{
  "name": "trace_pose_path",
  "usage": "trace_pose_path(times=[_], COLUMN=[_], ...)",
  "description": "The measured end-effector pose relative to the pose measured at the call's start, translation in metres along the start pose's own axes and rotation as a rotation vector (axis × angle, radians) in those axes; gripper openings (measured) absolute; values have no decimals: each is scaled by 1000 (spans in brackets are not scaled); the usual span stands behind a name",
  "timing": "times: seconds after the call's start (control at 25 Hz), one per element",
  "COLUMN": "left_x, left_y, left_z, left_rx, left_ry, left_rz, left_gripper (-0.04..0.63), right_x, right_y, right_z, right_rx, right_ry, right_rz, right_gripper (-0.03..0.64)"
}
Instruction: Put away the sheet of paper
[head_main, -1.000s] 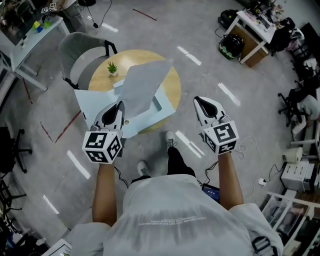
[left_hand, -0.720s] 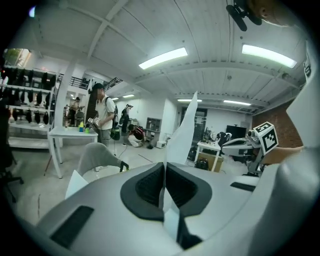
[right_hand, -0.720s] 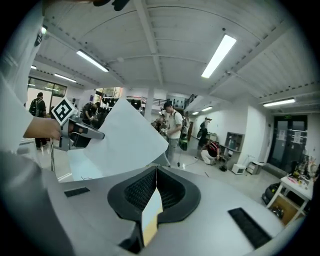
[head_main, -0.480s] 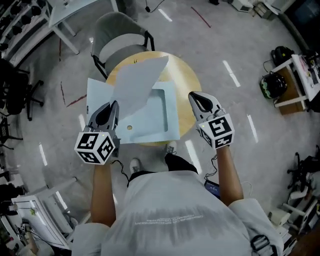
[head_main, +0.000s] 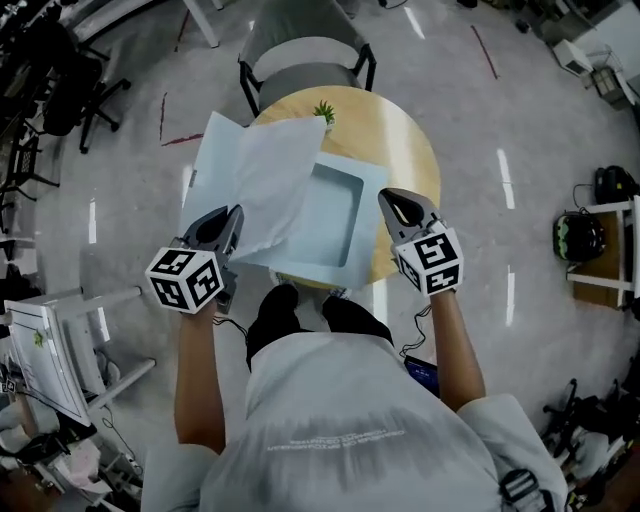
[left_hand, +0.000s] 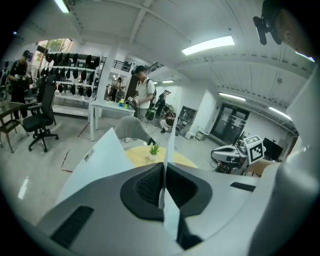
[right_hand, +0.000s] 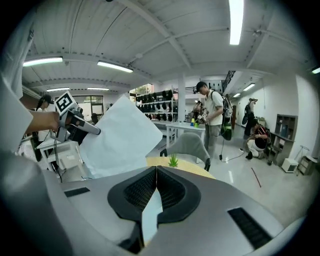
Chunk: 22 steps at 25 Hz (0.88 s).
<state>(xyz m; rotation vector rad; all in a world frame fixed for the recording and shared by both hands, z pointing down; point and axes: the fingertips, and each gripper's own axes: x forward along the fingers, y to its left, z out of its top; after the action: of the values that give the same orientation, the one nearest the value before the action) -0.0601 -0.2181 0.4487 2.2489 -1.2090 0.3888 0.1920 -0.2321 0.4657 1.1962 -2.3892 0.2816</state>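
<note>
We are holding the left gripper (head_main: 232, 215) at the near left side of the round wooden desk (head_main: 412, 160), with its fingers clamped on a corner of the sheet of paper (head_main: 265, 175). In the left gripper view, the sheet (left_hand: 169, 145) is running edge-on between the closed fingers (left_hand: 147, 185) and rising past their tips. The sheet is hanging tilted in the air above the left part of the pale blue case (head_main: 372, 222). The case is lying open on the desk with a rectangular recess facing up. Its flap is spreading out to the left, past the desk edge.

We are holding the right gripper (head_main: 393, 197) just beside the right edge of the case. Its fingers (right_hand: 142, 187) are pressed together, with nothing between their tips.

A small potted plant (head_main: 323, 112) is standing at the far edge of the desk. A grey chair (head_main: 300, 60) is standing just beyond it.
</note>
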Motion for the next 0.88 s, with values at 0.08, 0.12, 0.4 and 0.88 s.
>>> trace_pose_path(times=[0.08, 0.12, 0.4, 0.88], left_x=[1, 3, 12, 15], left_y=[2, 2, 16, 54], left_z=[-12, -17, -44, -100], left_rx=[-14, -20, -56, -100], left_ry=[29, 41, 101, 203], left_rz=[6, 3, 23, 149], left_gripper=[17, 18, 18, 18], right_x=[10, 13, 31, 45], right_y=[5, 6, 16, 40], right_z=[-7, -10, -24, -39], right_rx=[-2, 0, -4, -49], right_ry=[22, 30, 66, 102], right_rz=[23, 29, 72, 140], right_gripper=[28, 29, 29, 28])
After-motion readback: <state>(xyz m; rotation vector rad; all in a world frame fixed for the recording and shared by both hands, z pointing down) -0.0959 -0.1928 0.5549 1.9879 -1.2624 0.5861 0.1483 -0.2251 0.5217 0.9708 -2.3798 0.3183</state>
